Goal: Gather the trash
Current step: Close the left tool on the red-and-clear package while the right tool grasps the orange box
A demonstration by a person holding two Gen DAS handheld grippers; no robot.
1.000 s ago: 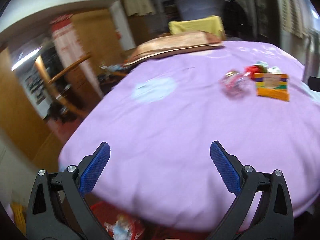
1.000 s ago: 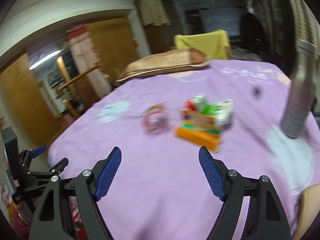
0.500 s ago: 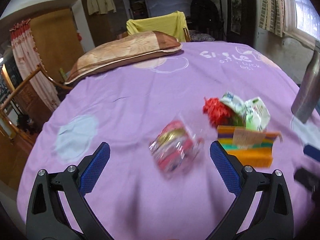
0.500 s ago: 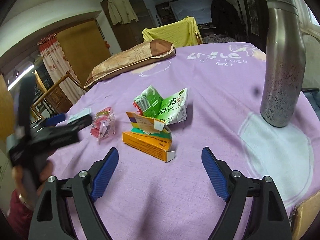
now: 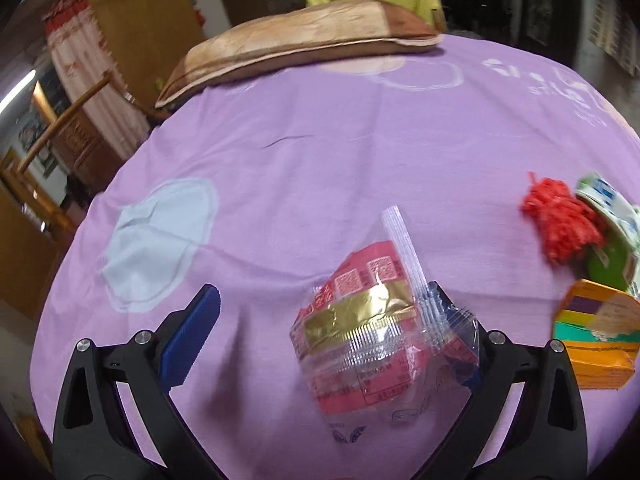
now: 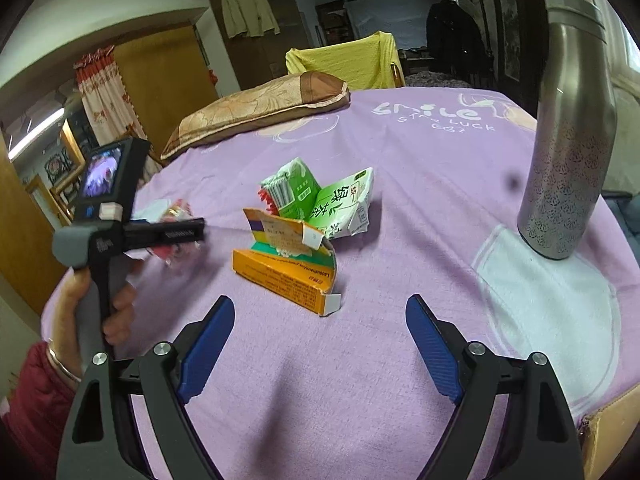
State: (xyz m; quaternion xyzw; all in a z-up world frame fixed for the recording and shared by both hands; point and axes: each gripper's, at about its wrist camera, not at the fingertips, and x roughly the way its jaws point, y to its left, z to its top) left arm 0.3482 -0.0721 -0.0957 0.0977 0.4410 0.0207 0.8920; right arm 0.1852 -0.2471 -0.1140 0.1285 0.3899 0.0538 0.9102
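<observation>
A crumpled clear wrapper with red and gold print [image 5: 360,332] lies on the purple bed sheet [image 5: 320,152]. My left gripper [image 5: 328,340] is open around it, and the wrapper covers part of the right finger. To its right lie a red shredded tuft [image 5: 560,220], a crushed green drink carton [image 5: 608,248] and a torn orange box [image 5: 592,344]. My right gripper [image 6: 322,340] is open and empty, just short of the orange box [image 6: 280,276], with the green carton [image 6: 320,200] behind it. In the right wrist view, a hand [image 6: 116,312] holds the left gripper [image 6: 176,236] at the wrapper [image 6: 178,210].
A tall steel bottle [image 6: 568,152] stands on the sheet at the right. A brown pillow [image 5: 300,44] lies at the far edge, with a yellow-draped chair [image 6: 344,60] behind it. A cardboard edge [image 6: 612,432] shows at the lower right. Wooden furniture stands off the bed's left side.
My left gripper swung from the bed's near edge in over the sheet and now has the wrapper between its jaws. My right gripper came lower and nearer the orange box, jaws slightly wider.
</observation>
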